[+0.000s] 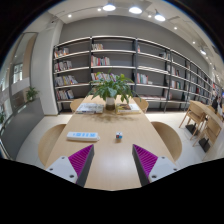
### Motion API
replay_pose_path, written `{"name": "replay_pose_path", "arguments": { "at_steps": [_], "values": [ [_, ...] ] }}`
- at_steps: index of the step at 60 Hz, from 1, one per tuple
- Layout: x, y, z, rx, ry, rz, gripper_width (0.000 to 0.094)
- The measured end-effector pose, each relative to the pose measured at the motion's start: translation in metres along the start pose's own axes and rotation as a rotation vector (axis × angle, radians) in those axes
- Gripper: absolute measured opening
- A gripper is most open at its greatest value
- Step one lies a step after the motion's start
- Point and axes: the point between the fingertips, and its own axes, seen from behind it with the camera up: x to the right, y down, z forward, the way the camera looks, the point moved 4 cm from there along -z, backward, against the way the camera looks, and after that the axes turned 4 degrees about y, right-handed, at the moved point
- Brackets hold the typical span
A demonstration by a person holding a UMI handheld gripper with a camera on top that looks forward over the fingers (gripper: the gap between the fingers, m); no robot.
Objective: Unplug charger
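Observation:
A white power strip (83,135) lies on the light wooden table (112,165), ahead and left of my fingers. A small white charger cube (119,137) stands on the table a little further ahead, near the middle. My gripper (112,162) is open above the table's near part, with nothing between its magenta pads (81,158). Both objects are well beyond the fingertips.
A potted green plant (113,90) stands at the table's far end with papers around it. Wooden chairs (168,140) stand along both sides of the table. Long bookshelves (130,65) line the back wall. More tables and chairs (205,115) stand at the right.

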Motion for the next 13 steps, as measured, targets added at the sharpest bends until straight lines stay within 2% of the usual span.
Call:
{"name": "replay_pose_path", "arguments": {
  "at_steps": [13],
  "values": [
    [-0.0011,0.0036,-0.0078,0.006,0.004,-0.014,0.0764]
  ]
}}
